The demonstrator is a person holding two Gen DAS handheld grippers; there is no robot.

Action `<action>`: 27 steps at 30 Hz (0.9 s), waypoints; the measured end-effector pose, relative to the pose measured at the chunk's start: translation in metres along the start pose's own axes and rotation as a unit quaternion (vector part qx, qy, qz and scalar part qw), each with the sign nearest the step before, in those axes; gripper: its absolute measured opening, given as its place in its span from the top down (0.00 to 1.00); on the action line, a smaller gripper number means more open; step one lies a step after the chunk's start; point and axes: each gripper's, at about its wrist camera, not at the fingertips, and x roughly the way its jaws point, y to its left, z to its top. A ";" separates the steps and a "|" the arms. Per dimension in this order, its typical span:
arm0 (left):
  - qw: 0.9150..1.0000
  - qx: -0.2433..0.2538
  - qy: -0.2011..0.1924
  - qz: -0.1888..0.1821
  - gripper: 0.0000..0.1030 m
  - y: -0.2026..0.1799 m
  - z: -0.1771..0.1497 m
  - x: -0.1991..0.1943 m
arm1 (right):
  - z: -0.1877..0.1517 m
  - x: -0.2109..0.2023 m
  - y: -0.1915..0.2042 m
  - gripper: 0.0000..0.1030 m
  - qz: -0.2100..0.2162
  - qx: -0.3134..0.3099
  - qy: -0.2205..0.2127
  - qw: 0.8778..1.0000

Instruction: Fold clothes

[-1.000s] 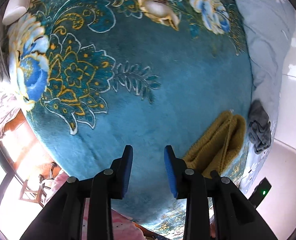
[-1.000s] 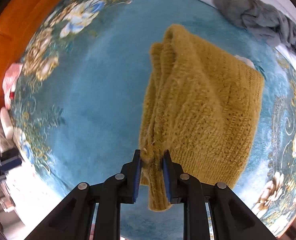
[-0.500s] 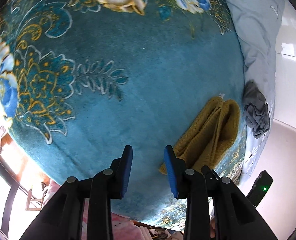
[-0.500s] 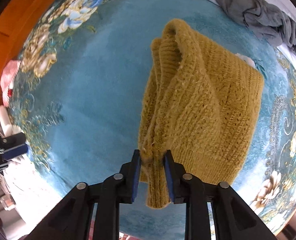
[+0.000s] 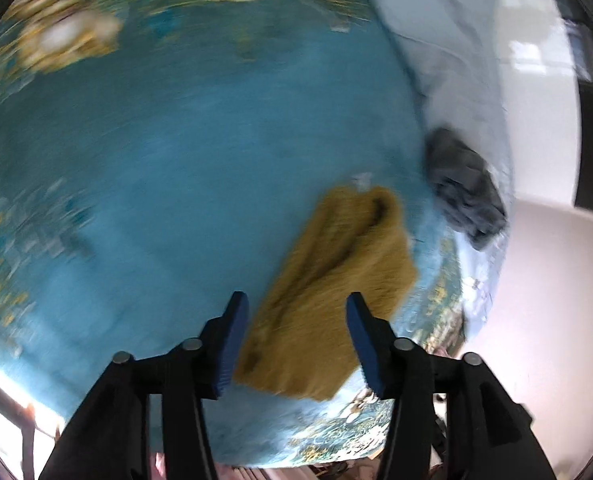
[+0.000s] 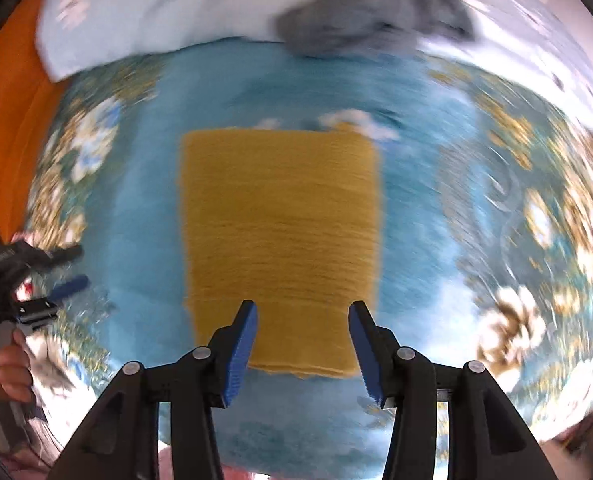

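Observation:
A mustard-yellow knitted garment (image 6: pixel 280 236) lies folded into a flat rectangle on the teal floral blanket (image 6: pixel 424 216). My right gripper (image 6: pixel 302 340) is open and empty, held above the garment's near edge. In the left wrist view the same garment (image 5: pixel 336 280) lies toward the lower right on the blanket (image 5: pixel 176 160). My left gripper (image 5: pixel 294 340) is open and empty over its near end. Both views are motion-blurred. The left gripper also shows at the left edge of the right wrist view (image 6: pixel 36 296).
A crumpled grey garment (image 6: pixel 372 12) lies on the pale sheet (image 6: pixel 156 28) beyond the blanket; it also shows in the left wrist view (image 5: pixel 464 188). An orange wooden bed frame (image 6: pixel 4 100) runs along the left. White floor (image 5: pixel 556 300) lies past the bed edge.
My right gripper has opened and let go of the yellow garment, which now lies flat. My left gripper has opened wider and swung over toward the garment.

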 end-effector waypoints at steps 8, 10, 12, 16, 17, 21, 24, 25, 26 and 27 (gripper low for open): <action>0.991 0.130 0.017 0.027 0.38 -0.073 0.040 0.061 | -0.005 0.011 -0.054 0.50 -0.025 0.092 0.044 0.995; 0.989 0.141 0.021 0.034 0.39 -0.080 0.052 0.076 | -0.001 0.015 -0.053 0.50 -0.027 0.090 0.051 0.994; 0.987 0.153 0.024 0.041 0.41 -0.087 0.063 0.090 | 0.005 0.019 -0.051 0.50 -0.026 0.083 0.059 0.994; 0.985 0.168 0.034 0.033 0.92 -0.096 0.079 0.112 | 0.015 0.028 -0.047 0.50 -0.018 0.077 0.072 0.994; 0.984 0.171 0.031 0.026 0.92 -0.096 0.078 0.112 | 0.017 0.031 -0.045 0.50 -0.016 0.076 0.076 0.994; 0.985 0.163 0.016 0.052 0.95 -0.077 0.080 0.111 | 0.025 0.045 -0.042 0.50 -0.012 0.074 0.090 0.993; 0.984 0.148 0.034 0.095 0.95 -0.052 0.084 0.121 | 0.028 0.056 -0.038 0.50 -0.004 0.073 0.102 0.992; 0.985 0.143 0.040 0.091 0.95 -0.047 0.085 0.122 | 0.028 0.059 -0.036 0.50 -0.002 0.071 0.105 0.992; 0.987 0.137 0.040 0.073 0.95 -0.047 0.084 0.118 | 0.027 0.061 -0.034 0.50 -0.001 0.067 0.108 0.992; 0.989 0.132 0.040 0.055 0.91 -0.047 0.083 0.114 | 0.027 0.064 -0.033 0.50 -0.001 0.064 0.112 0.992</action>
